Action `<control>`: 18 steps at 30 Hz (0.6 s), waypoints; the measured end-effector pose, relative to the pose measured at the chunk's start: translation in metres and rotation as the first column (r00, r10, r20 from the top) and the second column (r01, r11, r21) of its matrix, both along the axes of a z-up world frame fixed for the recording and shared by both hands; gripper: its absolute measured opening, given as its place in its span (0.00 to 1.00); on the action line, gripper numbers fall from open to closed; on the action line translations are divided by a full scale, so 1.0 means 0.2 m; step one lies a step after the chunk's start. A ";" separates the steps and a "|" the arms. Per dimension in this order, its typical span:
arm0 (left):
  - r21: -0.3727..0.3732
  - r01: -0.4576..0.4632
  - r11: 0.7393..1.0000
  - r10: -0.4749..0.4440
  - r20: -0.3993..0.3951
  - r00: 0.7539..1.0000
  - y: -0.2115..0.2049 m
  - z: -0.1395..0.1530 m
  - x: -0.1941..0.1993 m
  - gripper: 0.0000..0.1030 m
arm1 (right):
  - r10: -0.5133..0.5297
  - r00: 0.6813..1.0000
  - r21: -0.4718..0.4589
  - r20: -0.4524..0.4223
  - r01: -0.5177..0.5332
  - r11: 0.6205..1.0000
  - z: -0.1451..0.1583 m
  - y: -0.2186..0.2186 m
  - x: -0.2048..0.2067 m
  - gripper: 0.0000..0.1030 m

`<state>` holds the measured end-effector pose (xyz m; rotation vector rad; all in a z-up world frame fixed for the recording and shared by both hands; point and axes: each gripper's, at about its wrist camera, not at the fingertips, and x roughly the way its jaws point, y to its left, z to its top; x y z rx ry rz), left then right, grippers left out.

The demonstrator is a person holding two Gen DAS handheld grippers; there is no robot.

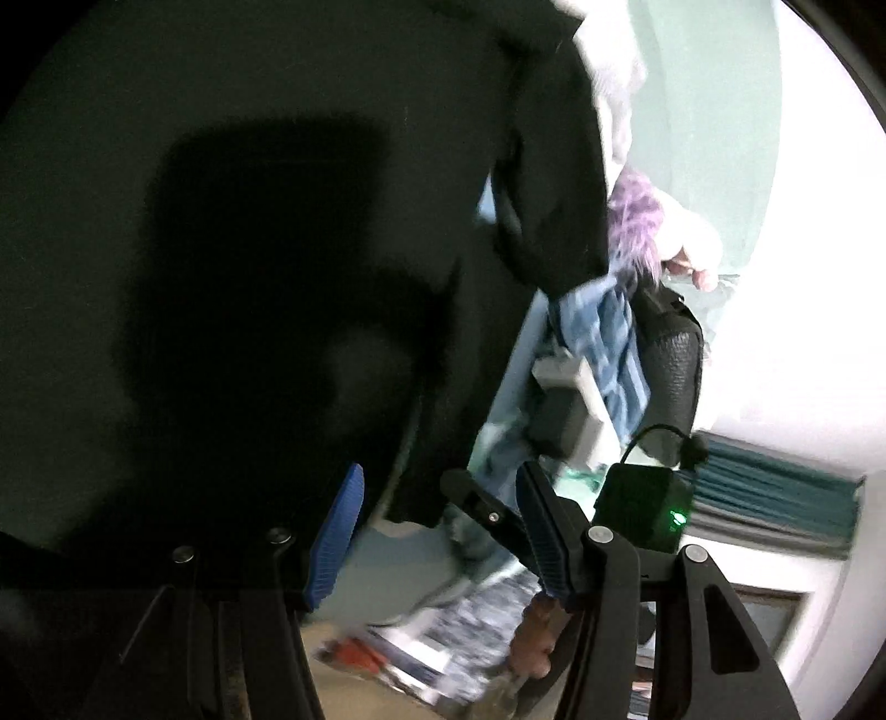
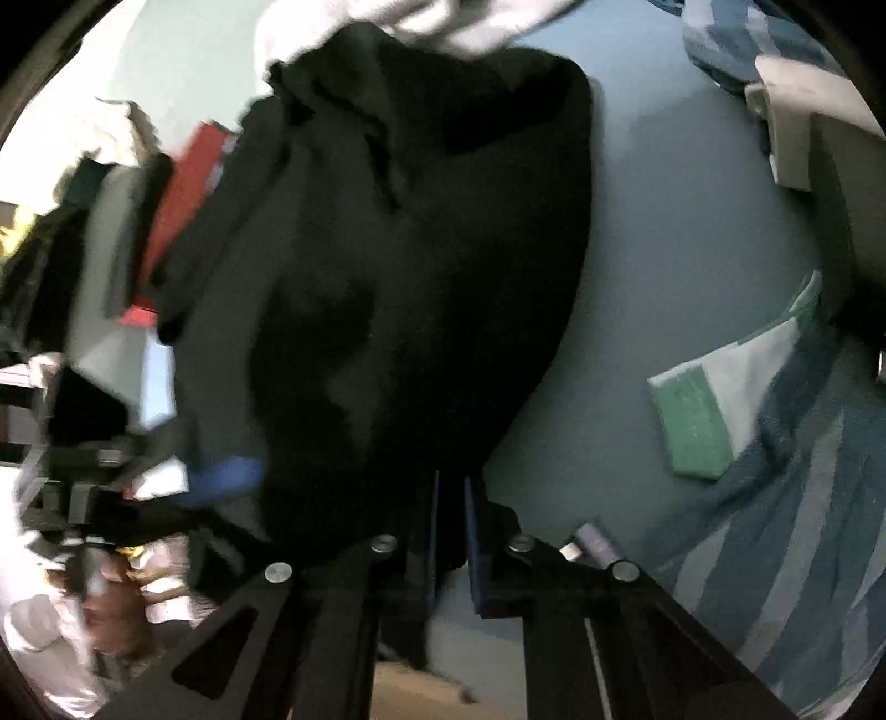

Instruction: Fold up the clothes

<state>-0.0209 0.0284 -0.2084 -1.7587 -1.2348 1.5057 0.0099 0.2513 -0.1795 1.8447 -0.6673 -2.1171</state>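
Two grippers worked one black garment [image 1: 277, 249], which hung as a dark mass across most of both views above a pale blue surface [image 2: 664, 277].

From the left wrist view, the left gripper [image 1: 443, 526] stood spread, its blue-padded fingers [image 1: 338, 537] well apart with nothing pinched between them; the lower edge of the black garment dangled just above the gap. Farther right in that view hung a blue striped cloth [image 1: 609, 343], with a purple fuzzy item [image 1: 637, 216] above it.

From the right wrist view, the right gripper [image 2: 451, 531] was clenched on the black garment, a fold of dark fabric caught between its nearly touching fingers [image 2: 475, 531]. White cloth [image 2: 470, 22] lay at the garment's upper edge. To the right, on the blue surface, rested a green and white folded piece [image 2: 703, 421], beside a blue striped cloth [image 2: 803, 498].
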 end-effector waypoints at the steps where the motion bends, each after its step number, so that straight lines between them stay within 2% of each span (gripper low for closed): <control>1: 0.038 -0.016 0.999 0.015 0.031 0.999 0.03 -0.03 0.01 0.57 | -0.009 1.000 -0.036 -0.016 0.008 0.999 0.03 0.00 0.01 0.09; 4: 0.115 -0.085 0.990 0.076 0.081 0.994 0.05 -0.07 0.04 0.57 | -0.013 0.997 -0.100 -0.071 0.006 0.995 0.11 -0.03 0.03 0.09; 6: 0.095 -0.095 0.991 0.091 0.047 0.995 0.05 -0.04 0.05 0.53 | 0.002 0.995 -0.117 -0.104 -0.014 0.993 0.14 -0.06 0.04 0.09; 7: 0.078 -0.096 0.992 0.094 0.028 0.995 0.05 -0.02 0.06 0.33 | 0.012 0.993 -0.123 -0.117 -0.026 0.992 0.15 -0.08 0.04 0.09; 9: 0.057 -0.087 0.995 0.086 0.016 0.996 0.05 -0.01 0.07 0.03 | 0.029 0.991 -0.118 -0.130 -0.044 0.992 0.16 -0.13 0.04 0.12; 11: 0.038 -0.079 0.996 0.079 0.003 0.997 0.05 0.00 0.08 0.03 | 0.019 0.990 -0.068 -0.140 -0.028 0.997 0.17 -0.10 0.06 0.28; 12: 0.040 -0.075 0.996 0.076 -0.008 0.997 0.03 0.02 0.09 0.03 | -0.015 0.989 -0.049 -0.146 0.008 0.999 0.18 -0.06 0.05 0.49; 13: 0.041 -0.072 0.997 0.073 -0.019 0.997 0.01 0.03 0.10 0.03 | -0.048 0.987 -0.030 -0.152 0.044 0.999 0.19 -0.02 0.04 0.57; 15: 0.044 -0.061 0.997 0.063 -0.043 0.997 -0.04 0.08 0.12 0.03 | -0.096 0.982 0.005 -0.165 0.099 0.995 0.21 0.04 0.02 0.58; 18: 0.017 -0.024 1.000 0.026 -0.119 0.993 -0.16 0.23 0.16 0.03 | -0.095 0.973 0.121 -0.210 0.123 0.985 0.28 0.09 -0.03 0.59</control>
